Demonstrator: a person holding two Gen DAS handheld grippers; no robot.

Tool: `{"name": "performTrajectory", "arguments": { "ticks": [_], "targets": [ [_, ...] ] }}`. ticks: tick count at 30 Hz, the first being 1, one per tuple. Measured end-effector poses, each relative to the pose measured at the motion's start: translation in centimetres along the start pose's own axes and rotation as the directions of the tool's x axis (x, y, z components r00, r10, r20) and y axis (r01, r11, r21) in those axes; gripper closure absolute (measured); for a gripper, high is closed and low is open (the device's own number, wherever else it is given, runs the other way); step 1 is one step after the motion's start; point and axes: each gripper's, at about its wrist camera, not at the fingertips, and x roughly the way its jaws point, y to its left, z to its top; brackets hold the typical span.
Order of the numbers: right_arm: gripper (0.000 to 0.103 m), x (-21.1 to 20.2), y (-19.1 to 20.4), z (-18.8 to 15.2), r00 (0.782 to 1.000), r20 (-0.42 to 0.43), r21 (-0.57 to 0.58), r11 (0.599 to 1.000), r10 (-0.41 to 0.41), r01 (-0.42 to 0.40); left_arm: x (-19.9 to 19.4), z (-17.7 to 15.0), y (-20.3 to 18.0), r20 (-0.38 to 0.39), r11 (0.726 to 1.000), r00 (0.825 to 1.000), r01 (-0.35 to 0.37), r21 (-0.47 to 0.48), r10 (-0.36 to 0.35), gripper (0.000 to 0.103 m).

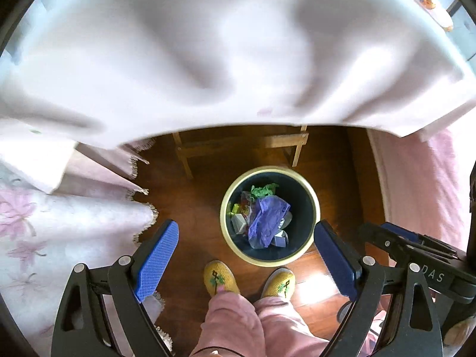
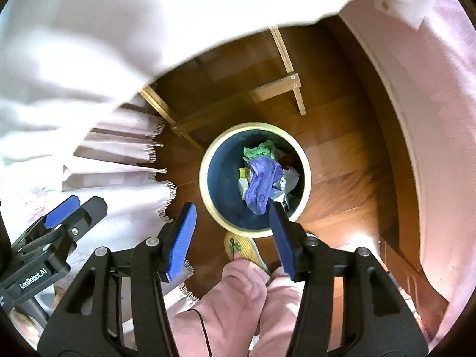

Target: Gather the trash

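Note:
A round bin with a cream rim (image 1: 315, 205) (image 2: 205, 160) stands on the wooden floor below both grippers. It holds trash: a purple plastic bag (image 1: 267, 220) (image 2: 263, 181), a green wrapper (image 1: 263, 190) (image 2: 258, 150) and several paper scraps. My left gripper (image 1: 247, 232) is open and empty above the bin's near side. My right gripper (image 2: 230, 211) is open and empty above the bin too. The right gripper also shows at the right of the left wrist view (image 1: 410, 238), and the left gripper at the left of the right wrist view (image 2: 62, 211).
A white cloth-covered table (image 1: 208, 44) (image 2: 89, 29) overhangs the floor above the bin. Wooden stool legs (image 1: 297, 148) (image 2: 294, 95) stand behind the bin. A fringed floral cloth (image 1: 74, 223) hangs at left. The person's yellow slippers (image 1: 220, 278) and pink trousers (image 2: 238, 297) are just before the bin.

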Motion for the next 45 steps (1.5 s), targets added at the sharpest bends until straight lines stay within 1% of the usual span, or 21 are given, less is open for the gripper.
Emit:
{"name": "performTrajectory", "arguments": {
  "ticks": [7,11,17,23,28,29,33,34,38,41,45],
  "targets": [
    [0.05,-7.7,2.6,0.1,0.999,0.052,-0.066,0.998,-0.011,0.014,-9.6,1.2,-0.7,0.066,1.0,0.998,0.006,-0.005,-0.006,0.009],
    [0.047,-12.7,4.4,0.4,0.996,0.093,-0.11,0.994,-0.01,0.02,-15.2,1.7,-1.4,0.115,1.0,0.993,-0.017,0.007,0.016,0.009],
    [0.046,-18.5,6.4,0.7,0.991,0.135,-0.152,0.988,-0.006,0.027,-21.4,2.0,-2.4,0.151,0.999,0.988,-0.03,0.01,0.028,0.009],
    [0.045,-25.4,8.5,0.8,0.978,0.209,-0.192,0.981,0.025,0.016,-26.9,2.3,-3.1,0.201,0.999,0.979,-0.047,0.004,0.046,0.009],
    [0.044,-30.2,10.1,0.6,0.959,0.281,-0.224,0.974,0.036,0.029,-29.7,3.0,-3.5,0.249,0.998,0.967,-0.057,-0.015,0.059,0.009],
    [0.044,-31.4,10.4,0.5,0.952,0.303,-0.232,0.972,0.038,0.035,-30.5,3.1,-3.6,0.261,0.998,0.963,-0.065,-0.019,0.068,0.009],
    [0.043,-34.0,11.9,0.1,0.932,0.362,-0.249,0.966,0.029,0.067,-32.4,3.2,-3.7,0.302,0.997,0.95,-0.075,-0.032,0.082,0.009],
    [0.043,-34.3,12.2,0.0,0.928,0.373,-0.252,0.965,0.027,0.073,-32.8,3.2,-3.8,0.316,0.996,0.945,-0.08,-0.034,0.086,0.009],
    [0.043,-35.7,13.3,-0.5,0.905,0.425,-0.269,0.957,0.019,0.106,-33.5,3.2,-3.7,0.332,0.995,0.938,-0.085,-0.046,0.096,0.009],
    [0.043,-36.2,13.8,-0.6,0.897,0.442,-0.277,0.954,0.017,0.118,-33.7,3.3,-3.4,0.34,0.994,0.935,-0.085,-0.063,0.101,0.009],
    [0.043,-36.3,14.3,-1.0,0.893,0.449,-0.294,0.948,0.024,0.122,-33.7,3.3,-3.4,0.345,0.994,0.933,-0.084,-0.067,0.102,0.009]
  ]
}}
